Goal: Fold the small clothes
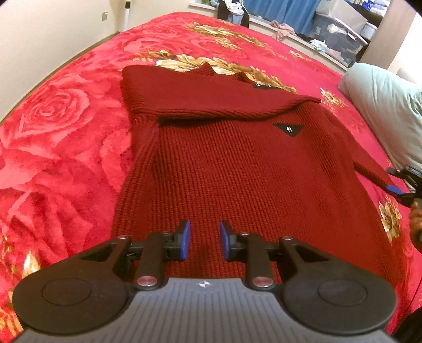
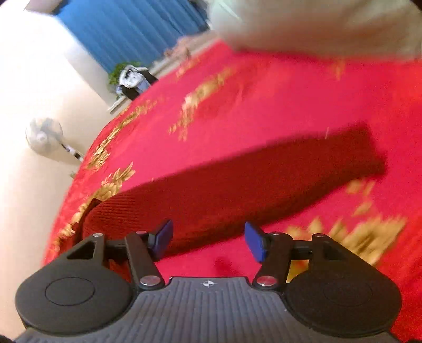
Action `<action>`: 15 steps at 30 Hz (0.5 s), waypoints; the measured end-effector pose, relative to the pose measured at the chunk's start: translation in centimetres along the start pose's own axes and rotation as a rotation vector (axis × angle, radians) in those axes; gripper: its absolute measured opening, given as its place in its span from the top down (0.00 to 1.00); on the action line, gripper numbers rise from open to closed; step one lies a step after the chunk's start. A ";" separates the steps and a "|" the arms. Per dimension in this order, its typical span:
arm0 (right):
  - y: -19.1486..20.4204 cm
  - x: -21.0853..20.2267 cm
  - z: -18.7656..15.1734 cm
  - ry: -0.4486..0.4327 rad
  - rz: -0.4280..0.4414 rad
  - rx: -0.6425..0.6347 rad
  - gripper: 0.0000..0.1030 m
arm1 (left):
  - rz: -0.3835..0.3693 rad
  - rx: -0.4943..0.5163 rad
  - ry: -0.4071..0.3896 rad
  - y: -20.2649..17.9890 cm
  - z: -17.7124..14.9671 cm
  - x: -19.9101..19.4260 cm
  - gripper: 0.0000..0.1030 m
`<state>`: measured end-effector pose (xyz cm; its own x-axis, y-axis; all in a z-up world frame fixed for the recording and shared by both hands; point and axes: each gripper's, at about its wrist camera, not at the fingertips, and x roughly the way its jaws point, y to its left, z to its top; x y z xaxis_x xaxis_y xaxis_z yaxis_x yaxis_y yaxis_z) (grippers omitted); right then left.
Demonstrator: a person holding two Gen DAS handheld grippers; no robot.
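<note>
Sweater (image 1: 237, 163), dark red and thick-knitted, lies spread on the bed (image 1: 66, 137), and it is the whole business here. Starting at the left: the left tongs (image 1: 205, 238) hover over the lower body of the knit, blue pads a narrow gap apart with nothing between them, so open, only slightly. Straight ahead of them one sleeve (image 1: 211, 97) is already laid across the chest, cuff towards the right. Just beyond it a small black patch (image 1: 288, 129) sits on the chest.

Over to the right, where the picture is blurred: the right tongs (image 2: 208, 241) stand wide open and empty, low over the bedspread. The other sleeve (image 2: 263, 174) runs out ahead of them, flat, its cuff far off to the upper right and its shoulder end just beside the left pad. Beyond it, a pale pillow (image 2: 316, 23).

How will it handle? I reckon soft and floppy, with some weight to it for a small garment: the chunky ribbing should sag from any single pinch and drag along the plush bedspread rather than slide. Not fragile, not slippery; the knit ought to grip those pads well, though a loose stitch could snag.

Where to take hold? The loose sleeve looks next, and my pick is near the cuff, pinching through both layers, so the length follows over. For the body, the hem corners beneath the left tongs look best.
</note>
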<state>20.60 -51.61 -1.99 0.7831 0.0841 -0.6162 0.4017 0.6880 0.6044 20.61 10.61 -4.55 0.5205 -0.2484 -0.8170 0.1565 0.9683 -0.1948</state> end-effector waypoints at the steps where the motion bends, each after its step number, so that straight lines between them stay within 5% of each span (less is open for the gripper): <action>1: -0.2 1.0 0.1 0.015 0.004 0.036 0.40 | 0.002 0.006 0.000 -0.1 0.0 0.1 0.74; 6: -1.0 4.5 0.7 0.020 -0.033 0.103 0.54 | 0.026 0.005 0.018 0.0 -0.1 0.8 0.74; 9: -0.3 5.7 1.2 0.007 -0.119 -0.025 0.86 | 0.042 -0.001 0.022 0.2 0.0 1.1 0.74; 12: -1.3 5.5 3.3 -0.028 -0.108 -0.038 0.89 | 0.048 -0.004 0.026 0.3 0.2 1.4 0.74; 15: -3.0 3.2 6.1 -0.226 -0.144 -0.098 0.89 | 0.045 0.001 0.035 0.4 0.2 1.7 0.74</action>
<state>24.84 -57.79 -2.71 0.8115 -0.1747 -0.5577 0.4773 0.7488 0.4599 21.73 10.55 -5.84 0.4973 -0.2036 -0.8433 0.1343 0.9784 -0.1570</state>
